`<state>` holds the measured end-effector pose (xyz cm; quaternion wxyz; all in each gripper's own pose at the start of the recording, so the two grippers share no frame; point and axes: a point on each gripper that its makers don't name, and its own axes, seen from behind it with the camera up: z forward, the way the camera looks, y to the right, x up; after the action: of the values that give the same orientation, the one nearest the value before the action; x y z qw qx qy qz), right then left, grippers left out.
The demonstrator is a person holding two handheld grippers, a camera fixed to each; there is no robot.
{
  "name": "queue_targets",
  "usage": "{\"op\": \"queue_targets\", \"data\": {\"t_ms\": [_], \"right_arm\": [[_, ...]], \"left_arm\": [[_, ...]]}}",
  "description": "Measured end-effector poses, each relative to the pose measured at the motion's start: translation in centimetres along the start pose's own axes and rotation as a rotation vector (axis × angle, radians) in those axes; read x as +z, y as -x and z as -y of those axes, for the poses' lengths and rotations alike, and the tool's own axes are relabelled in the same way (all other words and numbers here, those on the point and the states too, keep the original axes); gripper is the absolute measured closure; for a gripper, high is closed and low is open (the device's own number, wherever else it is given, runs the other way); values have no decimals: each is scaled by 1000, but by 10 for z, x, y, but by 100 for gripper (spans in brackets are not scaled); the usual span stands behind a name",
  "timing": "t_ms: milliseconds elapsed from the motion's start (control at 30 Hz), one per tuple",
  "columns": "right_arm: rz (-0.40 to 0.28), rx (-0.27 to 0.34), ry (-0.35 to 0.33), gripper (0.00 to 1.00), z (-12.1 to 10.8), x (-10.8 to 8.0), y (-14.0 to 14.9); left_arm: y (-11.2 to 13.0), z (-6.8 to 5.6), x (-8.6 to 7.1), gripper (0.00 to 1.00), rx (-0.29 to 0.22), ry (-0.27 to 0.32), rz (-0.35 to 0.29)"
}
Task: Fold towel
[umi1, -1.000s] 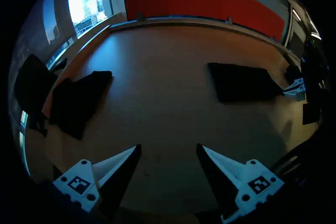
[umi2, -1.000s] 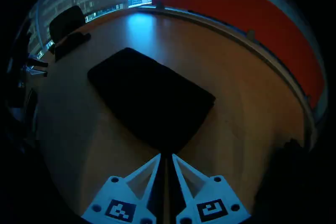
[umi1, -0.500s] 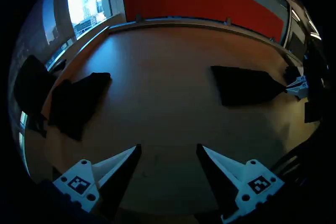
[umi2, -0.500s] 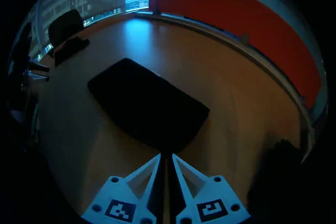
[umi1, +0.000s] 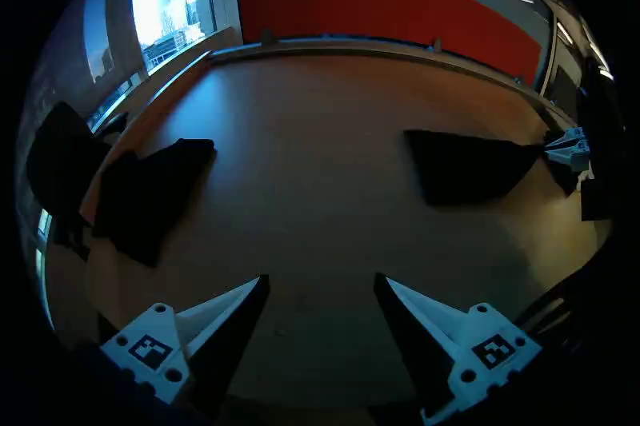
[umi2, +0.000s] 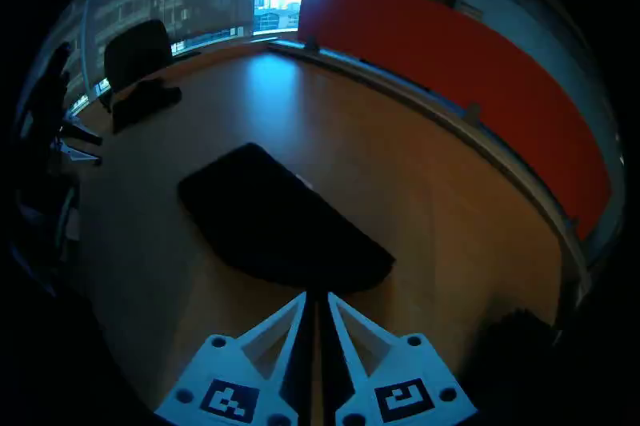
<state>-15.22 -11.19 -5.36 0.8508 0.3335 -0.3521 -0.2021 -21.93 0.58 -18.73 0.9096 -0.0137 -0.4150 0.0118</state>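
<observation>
At lower centre of the right gripper view, the dark towel (umi2: 272,218) hides its edge where the right gripper (umi2: 318,296) pinches it; the left gripper (umi1: 320,278) hangs spread above the table (umi1: 320,146).

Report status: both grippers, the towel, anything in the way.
Left gripper open above bare table. Right gripper shut on near edge of dark towel. Another dark cloth lies apart, not in the way.

Left gripper (umi1: 320,277) gapes over table (umi1: 320,146); right gripper (umi1: 570,148) pinches towel (umi1: 464,174) corner
</observation>
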Motion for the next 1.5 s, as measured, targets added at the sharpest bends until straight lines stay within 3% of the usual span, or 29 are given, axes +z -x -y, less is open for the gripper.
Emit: {"op": "queue_targets", "data": {"t_ms": [300, 767, 1067, 1500], "right_arm": [[-35, -69, 5, 97, -2, -4, -37], [-29, -165, -55, 97, 11, 14, -66], [-42, -224, -132, 97, 41, 42, -95], [-42, -313, -264, 97, 106, 86, -124]], "left_arm": [[-1, 1, 0, 3, -3, 0, -3], [2, 0, -4, 3, -18, 12, -4], [4, -4, -8, 3, -35, 21, -2], [1, 0, -19, 3, -86, 11, -27]]}}
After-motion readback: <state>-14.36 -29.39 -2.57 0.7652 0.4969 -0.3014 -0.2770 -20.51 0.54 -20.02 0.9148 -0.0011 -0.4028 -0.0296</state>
